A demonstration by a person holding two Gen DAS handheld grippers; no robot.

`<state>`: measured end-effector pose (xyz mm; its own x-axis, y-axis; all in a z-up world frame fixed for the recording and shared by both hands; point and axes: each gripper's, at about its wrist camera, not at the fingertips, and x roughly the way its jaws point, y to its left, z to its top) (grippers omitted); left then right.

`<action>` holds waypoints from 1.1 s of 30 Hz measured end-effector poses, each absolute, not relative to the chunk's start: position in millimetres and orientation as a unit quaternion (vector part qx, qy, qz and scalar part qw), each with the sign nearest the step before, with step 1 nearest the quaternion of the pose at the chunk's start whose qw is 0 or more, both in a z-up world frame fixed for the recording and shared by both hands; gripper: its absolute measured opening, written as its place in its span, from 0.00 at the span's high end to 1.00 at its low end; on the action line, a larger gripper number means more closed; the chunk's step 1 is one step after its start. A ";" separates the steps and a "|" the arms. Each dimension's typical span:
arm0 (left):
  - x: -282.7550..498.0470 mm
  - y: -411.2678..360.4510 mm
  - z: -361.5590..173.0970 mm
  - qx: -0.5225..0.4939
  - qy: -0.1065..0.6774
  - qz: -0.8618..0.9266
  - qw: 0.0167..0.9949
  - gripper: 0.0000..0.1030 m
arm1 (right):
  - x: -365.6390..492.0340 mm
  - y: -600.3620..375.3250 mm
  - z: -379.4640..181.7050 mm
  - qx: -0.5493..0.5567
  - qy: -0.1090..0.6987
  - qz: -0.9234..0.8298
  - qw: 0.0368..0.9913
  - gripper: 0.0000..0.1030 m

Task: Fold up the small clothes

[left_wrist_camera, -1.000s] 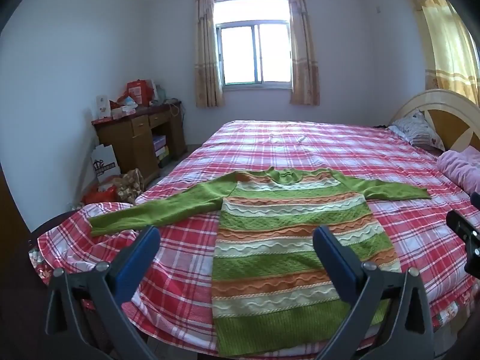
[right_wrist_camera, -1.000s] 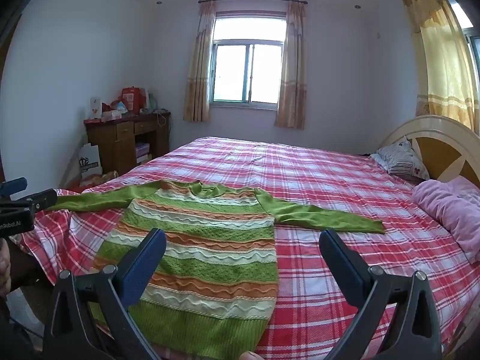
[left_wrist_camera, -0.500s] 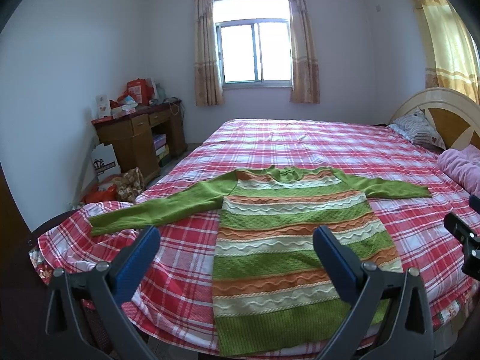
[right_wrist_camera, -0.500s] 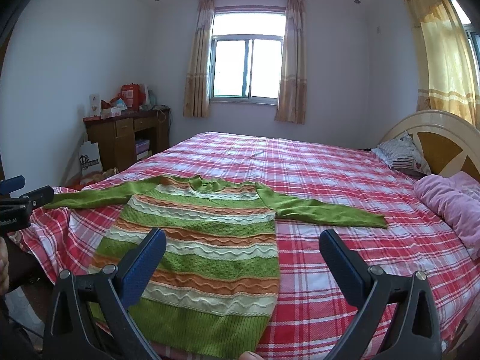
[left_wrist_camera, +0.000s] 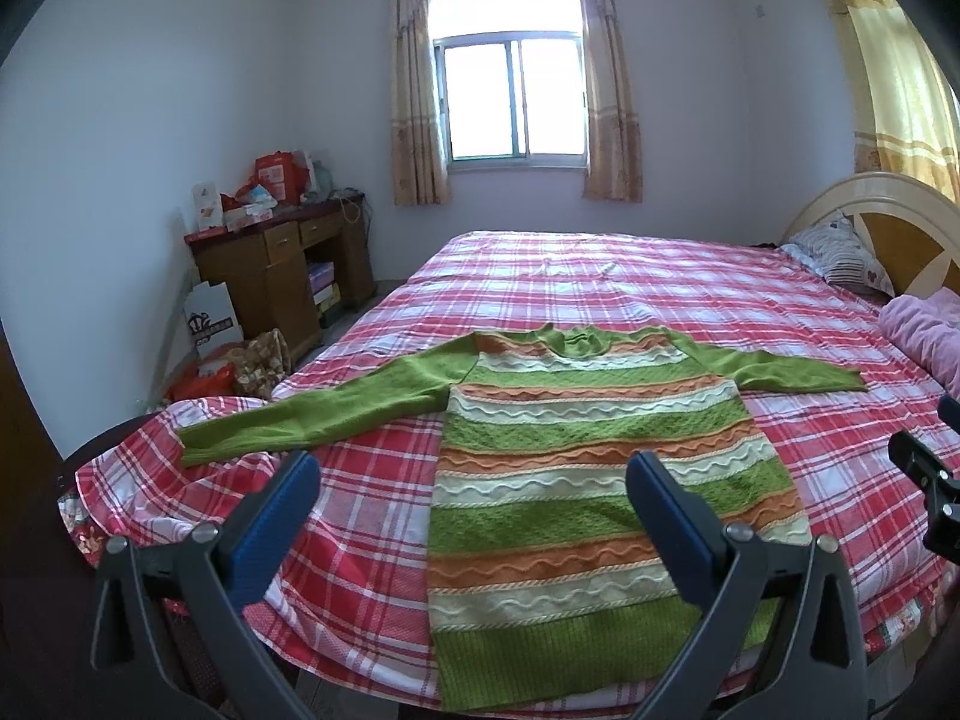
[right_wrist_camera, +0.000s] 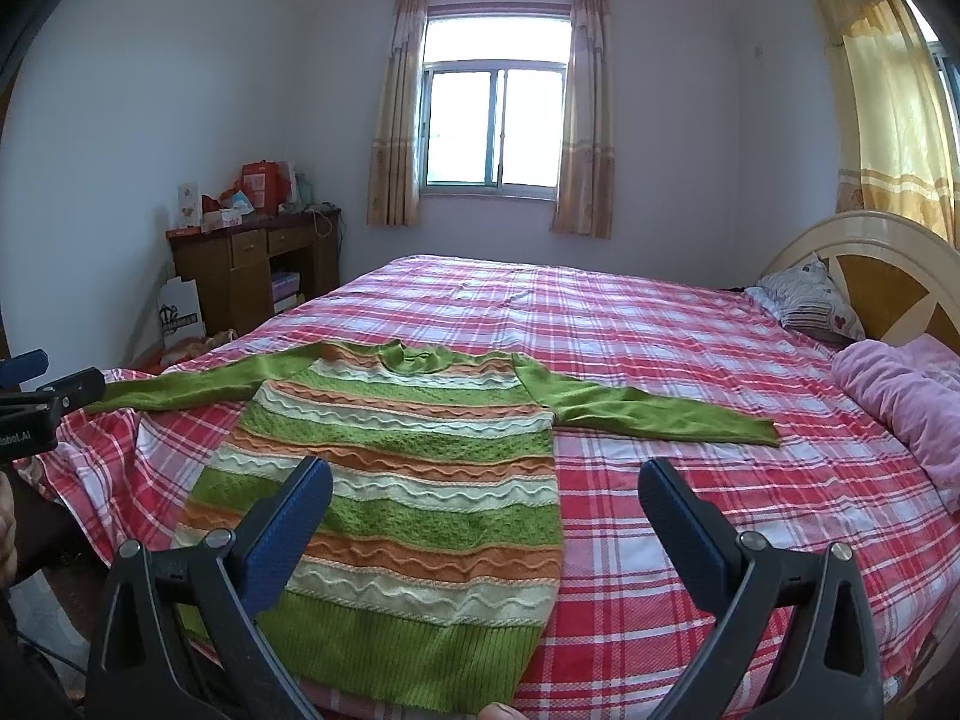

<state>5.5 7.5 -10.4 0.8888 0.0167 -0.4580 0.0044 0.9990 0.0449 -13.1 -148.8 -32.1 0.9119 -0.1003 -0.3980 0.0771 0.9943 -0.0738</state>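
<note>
A green, orange and cream striped knit sweater [left_wrist_camera: 576, 480] lies flat on the bed with both sleeves spread out; it also shows in the right wrist view [right_wrist_camera: 408, 480]. My left gripper [left_wrist_camera: 474, 468] is open and empty, above the bed's near edge, over the sweater's left side. My right gripper [right_wrist_camera: 486, 474] is open and empty, above the sweater's lower right side. The left sleeve [left_wrist_camera: 312, 420] reaches toward the bed's corner. The right sleeve [right_wrist_camera: 660, 414] lies on the plaid sheet.
The bed has a red plaid sheet [left_wrist_camera: 600, 276]. A pink blanket [right_wrist_camera: 900, 396] and a pillow [right_wrist_camera: 804, 300] lie by the headboard on the right. A wooden desk [left_wrist_camera: 276, 264] with boxes stands at the left wall, with bags on the floor beside it.
Both grippers have drifted slightly; the sweater sits a little lower in the right wrist view. The sweater itself has not moved.
</note>
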 end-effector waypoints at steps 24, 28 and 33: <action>7.2 9.1 -12.7 0.023 0.241 0.003 0.970 0.00 | -11.5 -148.0 -36.8 -0.028 0.212 -0.040 0.976 0.01; 7.4 11.2 -13.7 0.023 0.241 0.003 0.970 0.00 | -11.3 -146.6 -38.3 -0.029 0.214 -0.037 0.976 0.01; 7.5 10.1 -13.4 0.023 0.242 0.003 0.970 0.00 | -11.2 -146.3 -39.8 -0.029 0.216 -0.036 0.975 0.01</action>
